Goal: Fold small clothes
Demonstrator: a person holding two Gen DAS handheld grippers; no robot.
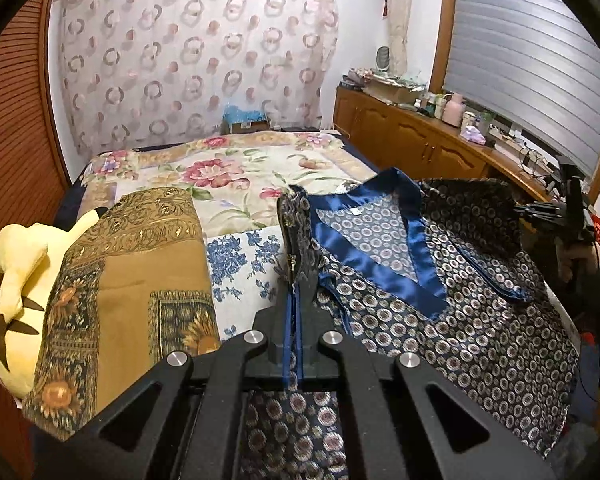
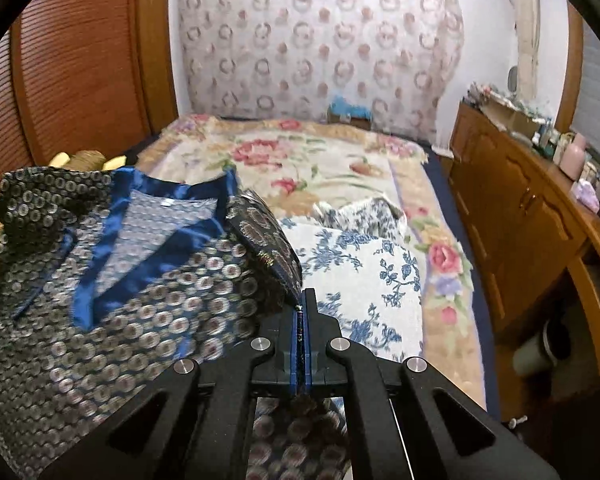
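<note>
A small dark blue garment [image 1: 440, 292] with a round medallion print and a shiny blue satin collar hangs stretched between my two grippers above the bed. My left gripper [image 1: 296, 280] is shut on its left edge, with fabric bunched over the fingers. My right gripper [image 2: 302, 308] is shut on its right edge; the garment [image 2: 120, 300] spreads to the left of it. The right gripper also shows at the far right of the left wrist view [image 1: 568, 216].
A floral bedspread [image 1: 236, 172] covers the bed, with a blue-and-white floral cloth [image 2: 364, 280] under the garment. A brown gold-patterned pillow [image 1: 132, 280] and a yellow plush toy [image 1: 16, 280] lie at left. A wooden cabinet [image 2: 520, 220] with clutter runs along the right.
</note>
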